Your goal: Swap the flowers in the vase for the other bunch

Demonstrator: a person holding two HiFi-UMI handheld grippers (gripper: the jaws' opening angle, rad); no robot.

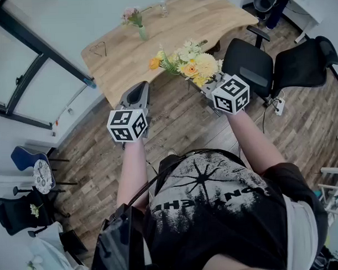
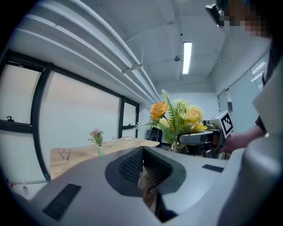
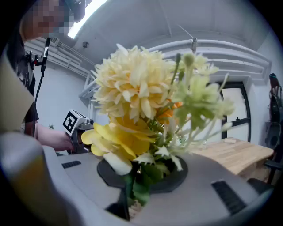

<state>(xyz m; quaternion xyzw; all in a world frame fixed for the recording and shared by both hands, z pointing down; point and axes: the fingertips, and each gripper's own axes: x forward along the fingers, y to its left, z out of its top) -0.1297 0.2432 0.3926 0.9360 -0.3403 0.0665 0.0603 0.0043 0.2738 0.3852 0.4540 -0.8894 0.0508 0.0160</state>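
Step in hand (judged): carrying the replacement bunch to the counter. The swap itself is not begun.

How to do it well, near to far:
- Keep the yellow and orange bunch (image 1: 191,64) upright and the right claw (image 1: 207,87) level, so that the stems do not slide out of the grip.
- The bunch hangs over the wooden floor, short of the counter's (image 1: 127,58) near edge. Approach by that edge and pass left of the black chairs (image 1: 249,59).
- The small green vase (image 1: 142,32) stands close to the counter's far edge and has pink flowers (image 1: 131,15) in it. They must come out first, and that job falls to the free left claw (image 1: 135,95).
- The vase looks light and narrow, so I would lift the pink stems straight up, or it may tip.
- The glasses (image 1: 98,49) lie near the counter's left corner, well apart from the vase. Lay the pink bunch down away from them.

Claws:
- Left claw (image 2: 143,176): its jaws are pressed together with nothing between them, only floor showing beyond. It touches nothing.
- Right claw (image 3: 132,196): its jaws stand a narrow gap apart, clamped on the green stems of the bunch (image 3: 132,97). The blooms rise just above the jaws and fill most of the right gripper view.
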